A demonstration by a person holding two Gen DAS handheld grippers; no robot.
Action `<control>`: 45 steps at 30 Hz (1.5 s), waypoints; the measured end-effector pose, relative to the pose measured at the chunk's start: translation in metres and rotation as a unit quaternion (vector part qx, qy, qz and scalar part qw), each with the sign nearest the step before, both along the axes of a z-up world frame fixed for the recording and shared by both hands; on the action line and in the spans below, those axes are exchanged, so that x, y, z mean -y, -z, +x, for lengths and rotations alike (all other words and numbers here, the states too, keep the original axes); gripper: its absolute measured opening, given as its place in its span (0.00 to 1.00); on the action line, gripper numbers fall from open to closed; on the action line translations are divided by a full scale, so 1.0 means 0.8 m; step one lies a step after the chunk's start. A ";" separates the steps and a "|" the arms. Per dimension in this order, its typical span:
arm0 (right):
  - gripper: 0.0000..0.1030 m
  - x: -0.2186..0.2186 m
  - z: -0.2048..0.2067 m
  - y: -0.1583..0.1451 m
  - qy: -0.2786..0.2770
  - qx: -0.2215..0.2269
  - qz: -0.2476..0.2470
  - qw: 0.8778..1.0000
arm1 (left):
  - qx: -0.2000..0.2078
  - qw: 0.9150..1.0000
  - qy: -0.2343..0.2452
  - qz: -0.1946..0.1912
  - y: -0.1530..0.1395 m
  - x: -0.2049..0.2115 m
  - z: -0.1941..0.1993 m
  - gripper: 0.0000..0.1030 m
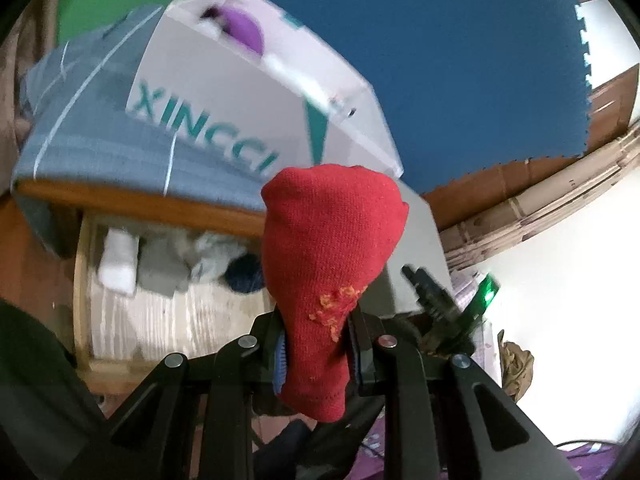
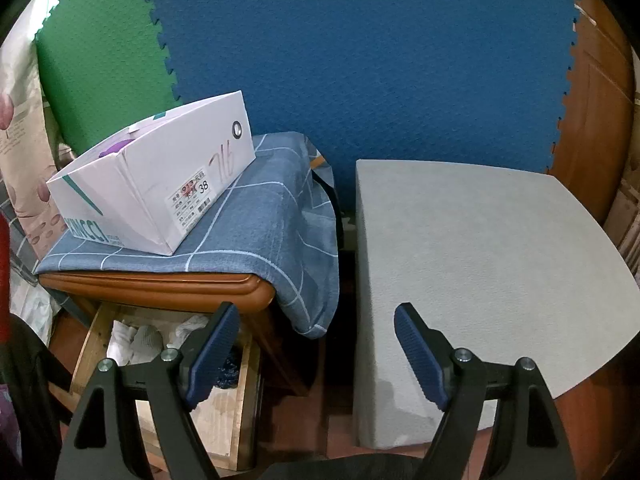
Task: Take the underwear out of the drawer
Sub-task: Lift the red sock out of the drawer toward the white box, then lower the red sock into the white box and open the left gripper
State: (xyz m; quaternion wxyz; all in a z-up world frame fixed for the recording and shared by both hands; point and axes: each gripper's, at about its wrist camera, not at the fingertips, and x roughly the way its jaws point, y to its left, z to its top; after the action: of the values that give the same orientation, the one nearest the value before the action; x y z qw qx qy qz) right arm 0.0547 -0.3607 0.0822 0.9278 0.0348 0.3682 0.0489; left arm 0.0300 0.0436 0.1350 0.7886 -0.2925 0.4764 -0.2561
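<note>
My left gripper [image 1: 316,344] is shut on a red knit garment [image 1: 332,240], which stands up bunched between the blue pads and hangs a little below them. It is held above and in front of the open wooden drawer [image 1: 82,280]. In the drawer lie a white folded piece [image 1: 118,260], a grey piece [image 1: 160,268] and a dark blue item [image 1: 244,272]. My right gripper [image 2: 316,320] stands open with nothing between its fingers, over the gap between the drawer [image 2: 90,344] and a grey block. A strip of the red garment [image 2: 4,272] shows at the far left edge.
A white shoe box [image 2: 160,192] sits on a blue checked cloth [image 2: 260,224] over the wooden cabinet [image 2: 160,286] above the drawer. A grey block [image 2: 480,248] stands to the right. Blue [image 2: 360,60] and green [image 2: 100,40] foam mats cover the wall behind.
</note>
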 end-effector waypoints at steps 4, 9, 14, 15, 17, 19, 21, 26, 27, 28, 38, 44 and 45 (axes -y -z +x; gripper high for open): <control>0.80 0.000 -0.001 0.000 -0.001 -0.001 -0.001 1.000 | 0.032 0.999 -0.007 0.010 -0.050 -0.009 0.031 0.20; 0.80 -0.001 -0.001 0.001 -0.002 -0.002 0.001 1.000 | 0.064 0.997 -0.019 0.041 -0.098 -0.015 0.081 0.21; 0.80 -0.001 0.000 0.002 -0.003 -0.004 0.002 1.000 | 0.084 0.993 -0.034 0.073 -0.122 -0.013 0.140 0.21; 0.80 -0.001 0.000 0.002 -0.003 -0.004 0.002 1.000 | 0.087 0.992 -0.036 0.081 -0.124 -0.013 0.148 0.21; 0.80 0.000 0.001 0.003 -0.004 -0.005 0.004 1.000 | 0.089 0.990 -0.042 0.097 -0.125 -0.011 0.169 0.21; 0.80 0.001 0.001 0.003 -0.004 -0.006 0.005 1.000 | 0.087 0.989 -0.043 0.112 -0.121 -0.008 0.190 0.21; 0.80 0.001 0.002 0.003 -0.005 -0.008 0.005 1.000 | 0.084 0.987 -0.045 0.129 -0.115 -0.006 0.208 0.21; 0.80 -0.002 0.004 0.004 -0.007 -0.010 0.002 1.000 | 0.073 0.985 -0.050 0.147 -0.092 -0.002 0.236 0.21; 0.80 -0.002 0.004 0.004 -0.007 -0.011 0.002 1.000 | 0.068 0.985 -0.051 0.148 -0.086 -0.002 0.240 0.21; 0.80 -0.002 0.004 0.004 -0.007 -0.012 0.002 1.000 | 0.064 0.985 -0.052 0.150 -0.081 -0.001 0.244 0.21; 0.80 -0.005 0.005 0.005 -0.011 -0.016 -0.008 1.000 | 0.047 0.982 -0.059 0.171 -0.040 0.006 0.264 0.36; 0.80 -0.008 0.005 0.006 -0.012 -0.017 -0.016 1.000 | 0.103 0.977 -0.106 0.151 -0.059 -0.009 0.238 0.83; 0.80 -0.009 0.005 0.005 -0.013 -0.016 -0.018 1.000 | 0.110 0.978 -0.115 0.139 -0.063 -0.015 0.232 0.85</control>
State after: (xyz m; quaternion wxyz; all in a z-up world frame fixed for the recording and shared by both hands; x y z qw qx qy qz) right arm 0.0585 -0.3537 0.0781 0.9214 0.0137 0.3846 0.0534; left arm 0.2154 0.0557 0.1857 0.8933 -0.2030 0.3806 -0.1264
